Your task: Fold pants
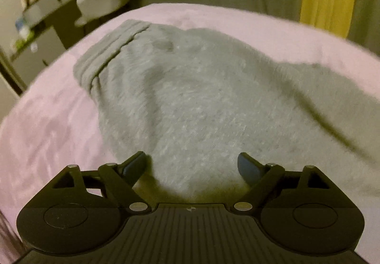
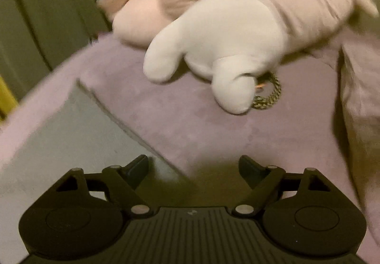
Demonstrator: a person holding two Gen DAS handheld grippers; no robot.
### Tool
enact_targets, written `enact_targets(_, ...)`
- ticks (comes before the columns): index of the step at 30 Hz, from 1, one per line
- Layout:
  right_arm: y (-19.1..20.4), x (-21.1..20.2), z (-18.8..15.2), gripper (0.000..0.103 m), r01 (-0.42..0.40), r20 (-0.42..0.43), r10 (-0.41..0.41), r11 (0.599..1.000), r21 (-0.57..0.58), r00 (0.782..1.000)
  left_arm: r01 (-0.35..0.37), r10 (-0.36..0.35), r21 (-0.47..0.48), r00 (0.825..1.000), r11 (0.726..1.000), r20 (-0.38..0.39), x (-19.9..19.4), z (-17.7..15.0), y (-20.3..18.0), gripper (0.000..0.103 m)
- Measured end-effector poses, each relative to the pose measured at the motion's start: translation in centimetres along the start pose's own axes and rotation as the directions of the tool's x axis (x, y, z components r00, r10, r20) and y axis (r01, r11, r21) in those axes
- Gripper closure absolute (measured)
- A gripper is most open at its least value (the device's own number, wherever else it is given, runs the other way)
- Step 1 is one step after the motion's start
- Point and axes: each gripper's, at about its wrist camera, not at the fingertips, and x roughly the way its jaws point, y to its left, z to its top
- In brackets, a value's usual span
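While the grey sweatpants (image 1: 190,98) lie on the pink bed (image 1: 47,121), their ribbed waistband (image 1: 104,50) points toward its far-left edge, long axis running to the right. Left gripper (image 1: 191,166) hovers spread wide, empty, over the fabric; right gripper (image 2: 193,169), equally spread, hovers at the pants' edge near a white plush toy (image 2: 225,36).

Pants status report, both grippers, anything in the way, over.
Left gripper open over the grey pants, nothing held. Right gripper open, empty, at the pants' edge. White plush toy and braided ring lie beyond on the pink bedcover.
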Motion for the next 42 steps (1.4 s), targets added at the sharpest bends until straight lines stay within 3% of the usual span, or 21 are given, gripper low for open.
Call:
enact_targets(2, -1.5, 0.4, -0.2, 0.018, -0.091, -0.071, 0.098, 0.992, 0.092, 0.993, 0.095, -0.095, -0.095, 0.995, 0.991, 0.001, -1.0, -0.5, 1.8, 0.012)
enact_targets(5, -2.0, 1.3, -1.2, 0.017, -0.163, -0.111, 0.177, 0.979, 0.126, 0.978, 0.233, -0.242, -0.265, 0.970, 0.936, -0.002, -2.2, -1.5, 4.2, 0.009)
enact_targets(7, -2.0, 1.7, -1.5, 0.018, -0.208, -0.098, 0.225, 0.966, 0.155, 0.970, 0.277, -0.295, -0.331, 0.955, 0.902, -0.006, -2.2, -1.9, 4.7, 0.008)
enact_targets(9, -2.0, 2.1, -1.6, 0.020, -0.262, -0.091, 0.283, 0.946, 0.191, 0.955, 0.277, -0.302, -0.349, 0.953, 0.895, -0.019, -2.5, -2.5, 5.0, 0.008)
enact_targets(11, -1.4, 2.4, -1.7, 0.021, -0.267, -0.086, 0.286, 0.946, 0.183, 0.954, 0.274, -0.300, -0.359, 0.954, 0.892, -0.018, -2.5, -2.5, 5.2, 0.008)
enact_targets(14, -1.3, 2.7, -1.6, 0.035, -0.282, -0.063, 0.300, 0.938, 0.200, 0.952, 0.264, -0.297, -0.385, 0.955, 0.885, -0.028, -2.2, -2.5, 5.1, 0.008)
enact_targets(15, -1.4, 2.8, -1.5, 0.065, -0.308, -0.053, 0.325, 0.928, 0.209, 0.944, 0.258, -0.296, -0.393, 0.954, 0.883, -0.040, -2.2, -2.7, 5.1, 0.008)
enact_targets(16, -1.6, 3.1, -1.6, 0.077, -0.331, -0.063, 0.355, 0.913, 0.236, 0.933, 0.249, -0.292, -0.398, 0.955, 0.883, -0.049, -1.9, -2.6, 5.2, 0.008)
enact_targets(20, -1.7, 4.6, -1.9, 0.076, -0.333, -0.090, 0.374, 0.893, 0.304, 0.923, 0.239, -0.290, -0.410, 0.955, 0.881, -0.067, -1.4, -2.7, 5.2, 0.008)
enact_targets(23, -1.9, 5.3, -1.7, 0.068, -0.361, -0.083, 0.412, 0.865, 0.347, 0.907, 0.246, -0.301, -0.413, 0.951, 0.877, -0.072, -1.2, -2.9, 5.3, 0.008)
enact_targets(26, -0.8, 5.4, -1.4, 0.069, -0.345, -0.083, 0.385, 0.889, 0.302, 0.919, 0.276, -0.330, -0.392, 0.941, 0.877, -0.074, -1.0, -2.8, 4.9, 0.008)
enact_targets(28, 0.3, 4.9, -1.1, 0.079, -0.315, -0.084, 0.344, 0.917, 0.245, 0.935, 0.270, -0.320, -0.366, 0.944, 0.891, -0.082, -0.9, -2.6, 4.4, 0.008)
enact_targets(31, 2.2, 3.0, -0.4, 0.082, -0.306, -0.053, 0.321, 0.933, 0.187, 0.946, 0.259, -0.309, -0.345, 0.946, 0.902, -0.099, -0.7, -2.6, 4.0, 0.008)
enact_targets(34, 8.3, -2.0, -0.1, 0.082, -0.347, 0.057, 0.351, 0.935, -0.078, 0.935, 0.250, -0.309, -0.369, 0.945, 0.895, -0.109, -0.5, -2.6, 4.3, 0.008)
enact_targets(36, 14.1, -5.9, -1.8, 0.082, -0.421, 0.078, 0.461, 0.857, -0.298, 0.884, 0.252, -0.314, -0.385, 0.944, 0.888, -0.106, -0.4, -2.6, 4.6, 0.008)
enact_targets(39, 21.5, -9.2, -7.9, 0.082, -0.518, -0.050, 0.582, 0.678, -0.521, 0.812, 0.256, -0.319, -0.399, 0.942, 0.881, -0.100, -0.5, -2.8, 4.8, 0.008)
enact_targets(40, 23.2, -9.2, -10.7, 0.082, -0.532, -0.101, 0.588, 0.628, -0.568, 0.802, 0.257, -0.320, -0.403, 0.943, 0.878, -0.096, -0.6, -2.8, 4.9, 0.008)
enact_targets(42, 25.7, -7.8, -16.3, 0.081, -0.523, -0.194, 0.547, 0.549, -0.652, 0.815, 0.261, -0.322, -0.406, 0.943, 0.876, -0.089, -0.6, -2.9, 5.1, 0.008)
